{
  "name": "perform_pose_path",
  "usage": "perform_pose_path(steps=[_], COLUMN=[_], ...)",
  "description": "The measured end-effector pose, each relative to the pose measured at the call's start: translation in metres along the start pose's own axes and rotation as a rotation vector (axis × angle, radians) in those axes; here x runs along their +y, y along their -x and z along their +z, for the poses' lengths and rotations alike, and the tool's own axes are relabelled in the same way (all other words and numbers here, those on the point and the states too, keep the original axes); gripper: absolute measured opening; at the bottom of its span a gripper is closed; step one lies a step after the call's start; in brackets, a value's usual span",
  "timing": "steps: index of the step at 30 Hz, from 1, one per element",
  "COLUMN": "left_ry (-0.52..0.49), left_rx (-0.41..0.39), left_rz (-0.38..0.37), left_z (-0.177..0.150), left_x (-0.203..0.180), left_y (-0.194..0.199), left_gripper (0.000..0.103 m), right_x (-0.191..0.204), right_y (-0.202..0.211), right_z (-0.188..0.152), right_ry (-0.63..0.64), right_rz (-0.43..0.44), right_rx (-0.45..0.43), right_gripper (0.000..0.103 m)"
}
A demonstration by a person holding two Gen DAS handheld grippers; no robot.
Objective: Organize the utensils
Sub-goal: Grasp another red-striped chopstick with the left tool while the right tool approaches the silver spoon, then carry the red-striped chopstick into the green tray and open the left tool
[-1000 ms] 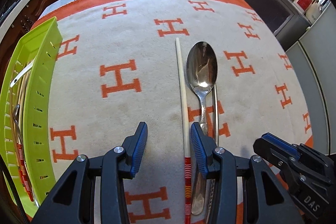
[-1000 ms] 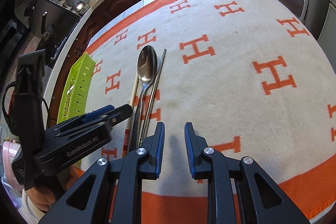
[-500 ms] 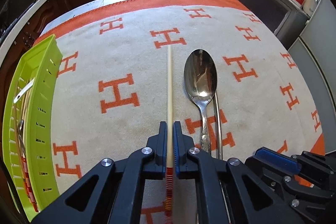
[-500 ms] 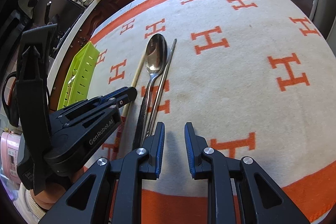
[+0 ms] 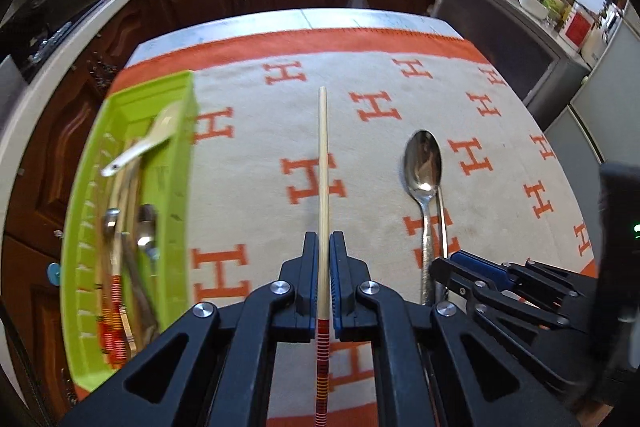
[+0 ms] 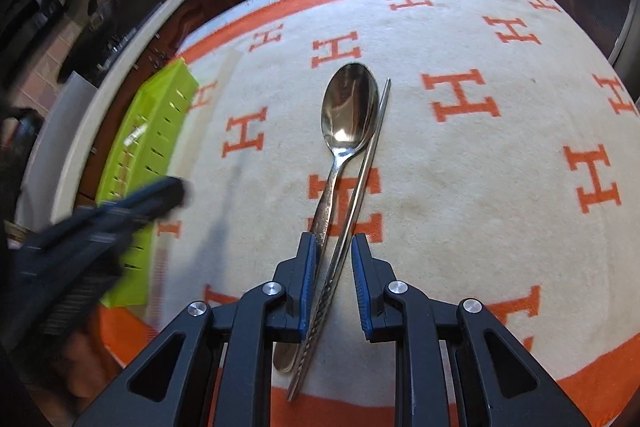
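Note:
My left gripper [image 5: 324, 255] is shut on a wooden chopstick [image 5: 323, 167] with a red-striped end, held above the cloth and pointing away from me. A metal spoon [image 5: 423, 163] and a metal chopstick [image 5: 441, 219] lie side by side on the cloth to its right. In the right wrist view, my right gripper [image 6: 334, 255] stands open just over them. The metal chopstick [image 6: 368, 163] runs through the gap, and the spoon [image 6: 350, 107] handle passes by the left finger. The green tray [image 5: 176, 187] sits at the left, and the blurred left gripper [image 6: 176, 191] is near it.
The green tray [image 6: 160, 131] holds several utensils: a white ceramic spoon [image 5: 148, 143], metal spoons and striped chopsticks. A cream cloth with orange H marks [image 5: 400, 107] covers the table. Dark cabinets and a cluttered counter lie beyond the far edge.
My left gripper shut on the wooden chopstick, lifted it and carried it left towards the tray. My right gripper slid left until it stood over the spoon handle and metal chopstick.

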State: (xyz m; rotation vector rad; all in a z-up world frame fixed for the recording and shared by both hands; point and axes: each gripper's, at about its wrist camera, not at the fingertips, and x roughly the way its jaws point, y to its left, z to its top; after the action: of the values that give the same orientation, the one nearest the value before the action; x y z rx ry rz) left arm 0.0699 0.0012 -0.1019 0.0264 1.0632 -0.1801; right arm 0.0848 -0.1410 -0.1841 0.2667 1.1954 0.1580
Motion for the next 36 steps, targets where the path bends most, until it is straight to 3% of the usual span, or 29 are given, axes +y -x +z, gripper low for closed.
perform_pose_path(steps=[7,12,23,31,33,36], left_ry=[0.063,0.097,0.150,0.210,0.218,0.225], left_rx=[-0.047,-0.070,-0.139,-0.058,-0.028,-0.039], left_rz=[0.050,0.071,0.150,0.141,0.130,0.132], left_z=[-0.002,-0.006,-0.004,0.000,-0.003,-0.009], left_x=[0.048,0.073,0.123,0.162,0.166,0.170], left_y=[0.039,0.056,0.082,0.039,0.027,0.023], left_gripper=[0.003,0.003,0.003,0.004,0.008,0.025], right_x=[0.017,0.019,-0.030,-0.013,0.004,0.037], right_y=[-0.006,-0.009,0.025,0.076,0.082,0.086], right_z=[0.004,0.011,0.008,0.015,0.019,0.026], right_ry=[0.053,0.067,-0.136,-0.151,-0.124,-0.066], right_rz=[-0.167,-0.212,-0.054,0.051,0.088,0.129], right_rx=[-0.032,-0.045,-0.060,-0.112,-0.107,-0.093], right_gripper=[0.015,0.007,0.005,0.005,0.005,0.005])
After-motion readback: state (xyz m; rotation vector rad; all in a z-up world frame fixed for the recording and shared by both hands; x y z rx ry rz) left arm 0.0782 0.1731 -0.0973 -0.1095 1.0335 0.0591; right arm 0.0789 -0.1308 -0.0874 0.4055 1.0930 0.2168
